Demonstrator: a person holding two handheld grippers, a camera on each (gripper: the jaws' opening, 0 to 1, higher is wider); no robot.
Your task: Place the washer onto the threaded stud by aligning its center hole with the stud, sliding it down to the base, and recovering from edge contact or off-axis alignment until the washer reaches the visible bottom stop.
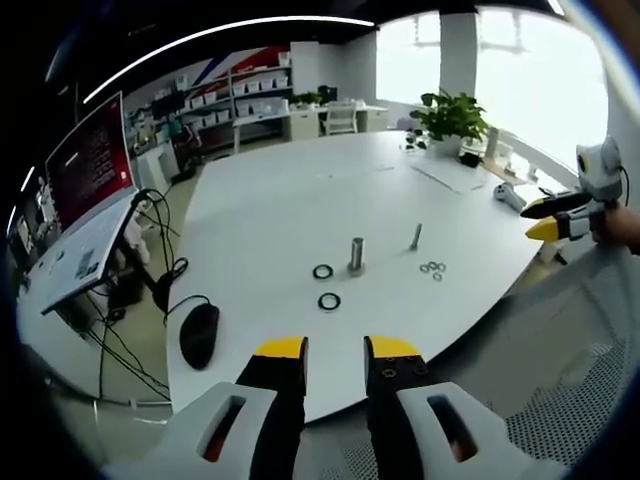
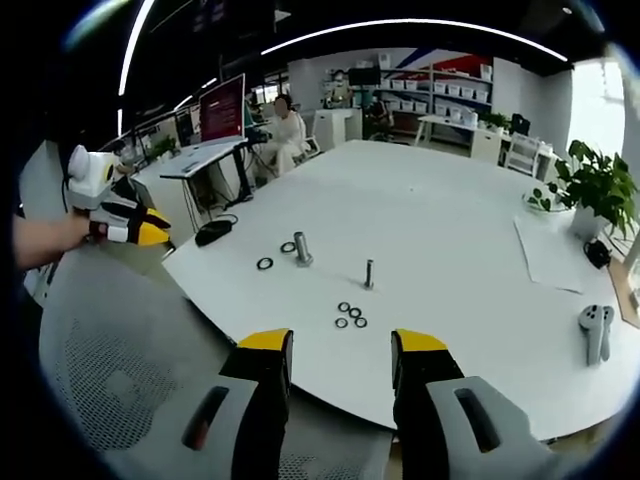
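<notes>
On the white table (image 1: pixel 280 200) a thick metal stud (image 1: pixel 356 255) stands upright with two black washers (image 1: pixel 323 271) (image 1: pixel 329 301) lying near it. A thinner threaded stud (image 1: pixel 416 236) stands further right beside a cluster of small washers (image 1: pixel 432 268). My left gripper (image 1: pixel 335 352) is open short of the table's near edge, holding nothing. In the right gripper view the thick stud (image 2: pixel 301 248), thin stud (image 2: pixel 369 273) and small washers (image 2: pixel 350 315) lie ahead of my open, empty right gripper (image 2: pixel 341 347). Each gripper also shows at the other view's side: right gripper (image 1: pixel 560 215), left gripper (image 2: pixel 125 225).
A black mouse (image 1: pixel 199 334) lies at the table's left edge with cables hanging nearby. A potted plant (image 1: pixel 452 118) and papers sit at the far end. A white controller (image 2: pixel 595 330) lies at the right. A mesh chair back (image 2: pixel 110 370) is below; a person (image 2: pixel 285 135) sits by a monitor (image 2: pixel 222 108).
</notes>
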